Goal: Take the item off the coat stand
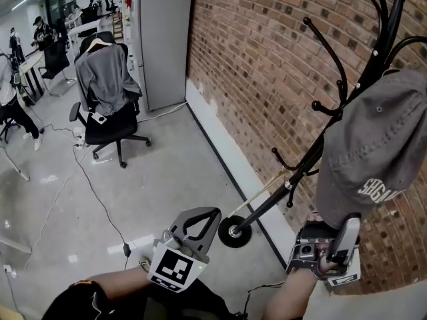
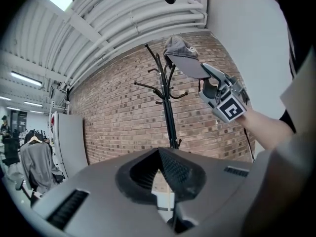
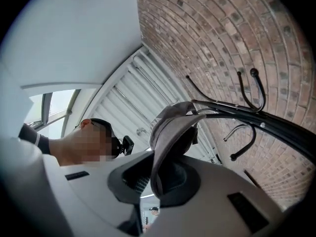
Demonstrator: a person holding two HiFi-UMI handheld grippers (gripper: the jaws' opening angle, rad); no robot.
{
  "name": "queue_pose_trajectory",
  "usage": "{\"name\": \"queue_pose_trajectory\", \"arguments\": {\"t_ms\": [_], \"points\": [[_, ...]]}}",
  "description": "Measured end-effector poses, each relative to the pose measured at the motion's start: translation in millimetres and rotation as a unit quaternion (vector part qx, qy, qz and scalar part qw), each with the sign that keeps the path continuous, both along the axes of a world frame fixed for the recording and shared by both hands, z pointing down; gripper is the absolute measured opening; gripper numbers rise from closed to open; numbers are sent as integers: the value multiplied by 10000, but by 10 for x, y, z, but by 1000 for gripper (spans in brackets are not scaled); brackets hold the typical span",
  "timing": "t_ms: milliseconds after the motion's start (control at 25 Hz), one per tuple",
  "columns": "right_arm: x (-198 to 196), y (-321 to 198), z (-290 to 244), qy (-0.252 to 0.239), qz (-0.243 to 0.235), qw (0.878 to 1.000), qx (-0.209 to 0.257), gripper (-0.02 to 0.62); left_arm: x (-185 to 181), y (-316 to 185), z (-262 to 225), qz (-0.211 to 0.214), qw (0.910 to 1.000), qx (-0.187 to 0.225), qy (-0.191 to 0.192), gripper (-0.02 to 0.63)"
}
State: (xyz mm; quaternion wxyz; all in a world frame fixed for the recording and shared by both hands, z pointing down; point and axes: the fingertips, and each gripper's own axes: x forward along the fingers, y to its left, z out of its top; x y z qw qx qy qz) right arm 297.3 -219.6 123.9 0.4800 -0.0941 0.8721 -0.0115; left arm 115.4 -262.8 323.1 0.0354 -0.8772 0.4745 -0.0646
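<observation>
The right gripper (image 3: 154,179) is closing its jaws, with the brim of the cap (image 3: 170,125) pinched between them. The cap hangs on the stand (image 3: 261,122) beside the brick wall (image 3: 222,38). The left gripper (image 2: 160,157), jaws together and empty, is lower down and well apart.

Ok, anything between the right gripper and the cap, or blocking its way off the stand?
Nothing visible between them: the jaws of the right gripper are closing with the brim of the cap between them. Only the hook arms of the coat stand, close beside the crown, could catch it coming off.
</observation>
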Motion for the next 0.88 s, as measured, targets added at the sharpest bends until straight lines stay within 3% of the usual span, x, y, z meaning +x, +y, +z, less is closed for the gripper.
{"name": "queue_pose_trajectory", "arguments": {"t_ms": [240, 480, 720, 880], "points": [[-465, -79, -132, 271, -186, 9995, 18, 32, -405, 0, -71, -537, 9983, 127, 169, 32], [-683, -53, -98, 728, 299, 9966, 251, 31, -784, 76, 70, -1115, 9933, -161, 270, 32], [-831, 33, -395, 1176, 508, 9880, 857, 31, -821, 54, 51, -1208, 9923, -85, 273, 32], [-1125, 122, -377, 1375, 406, 9873, 682, 31, -874, 204, -9, -1275, 9917, -25, 190, 32]]}}
